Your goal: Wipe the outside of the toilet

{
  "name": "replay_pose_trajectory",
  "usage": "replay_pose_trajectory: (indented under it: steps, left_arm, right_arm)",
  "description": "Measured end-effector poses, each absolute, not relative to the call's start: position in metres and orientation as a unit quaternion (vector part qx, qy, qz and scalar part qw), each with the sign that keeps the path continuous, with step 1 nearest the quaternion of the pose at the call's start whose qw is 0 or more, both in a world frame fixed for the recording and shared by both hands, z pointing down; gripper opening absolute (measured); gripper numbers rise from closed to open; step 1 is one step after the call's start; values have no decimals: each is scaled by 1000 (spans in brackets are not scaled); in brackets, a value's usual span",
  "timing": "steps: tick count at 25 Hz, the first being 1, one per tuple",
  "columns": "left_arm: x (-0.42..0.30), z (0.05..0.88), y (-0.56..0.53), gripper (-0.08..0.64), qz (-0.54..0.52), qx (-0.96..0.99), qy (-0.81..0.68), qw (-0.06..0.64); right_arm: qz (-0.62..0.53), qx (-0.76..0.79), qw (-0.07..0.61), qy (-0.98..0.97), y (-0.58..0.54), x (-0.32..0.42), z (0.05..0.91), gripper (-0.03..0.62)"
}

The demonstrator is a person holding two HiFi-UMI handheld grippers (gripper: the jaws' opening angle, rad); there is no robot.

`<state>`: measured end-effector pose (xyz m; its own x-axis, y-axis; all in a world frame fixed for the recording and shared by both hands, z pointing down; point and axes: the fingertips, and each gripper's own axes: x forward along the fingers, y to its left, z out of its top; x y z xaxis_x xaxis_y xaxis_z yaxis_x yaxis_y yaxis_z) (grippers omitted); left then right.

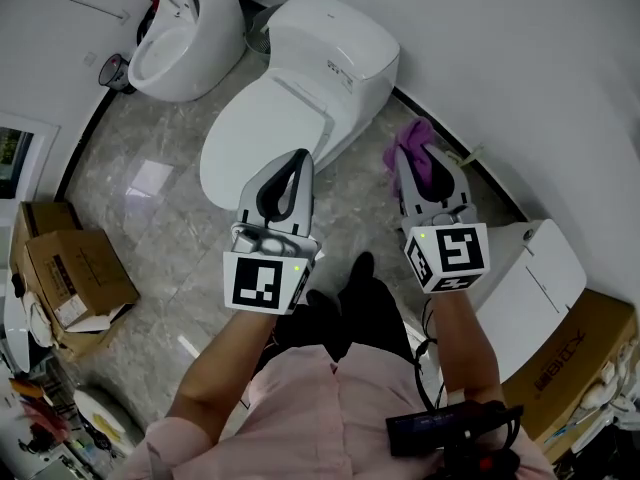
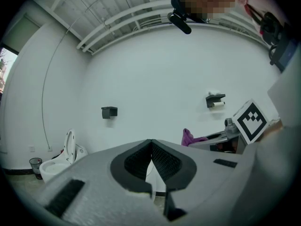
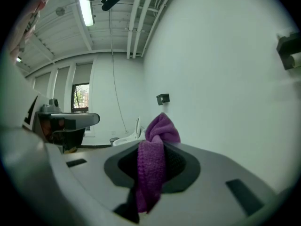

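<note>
A white toilet (image 1: 290, 88) with its lid down stands against the wall, straight ahead in the head view. My left gripper (image 1: 298, 158) hovers over the lid's near right edge, jaws shut and empty (image 2: 150, 142). My right gripper (image 1: 408, 153) is held to the right of the toilet, above the floor, shut on a purple cloth (image 1: 420, 148). In the right gripper view the purple cloth (image 3: 154, 166) bunches out between the jaws. Both grippers point level at the white wall.
A second white toilet (image 1: 185, 38) with its seat raised stands at the far left. Cardboard boxes (image 1: 70, 273) lie on the floor at left. A white tank (image 1: 535, 288) and another box (image 1: 585, 358) sit at right. Black paper holders (image 2: 109, 111) hang on the wall.
</note>
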<state>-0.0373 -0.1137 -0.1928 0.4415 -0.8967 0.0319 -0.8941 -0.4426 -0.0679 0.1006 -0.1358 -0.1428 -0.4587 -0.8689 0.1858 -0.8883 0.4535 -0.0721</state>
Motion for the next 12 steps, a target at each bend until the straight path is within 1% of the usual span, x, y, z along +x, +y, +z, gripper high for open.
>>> replay_pose_trajectory:
  steps: [7,12]
  left_arm:
    - [-59,-119,-83,3,-47,-847,529,-16]
    - [-62,-35,-68,3,-68,-851,520,-36]
  right_arm:
    - [88,514,73,-850,-125,78,-71,78]
    - [97,513,76,-850,-124,72,8,78]
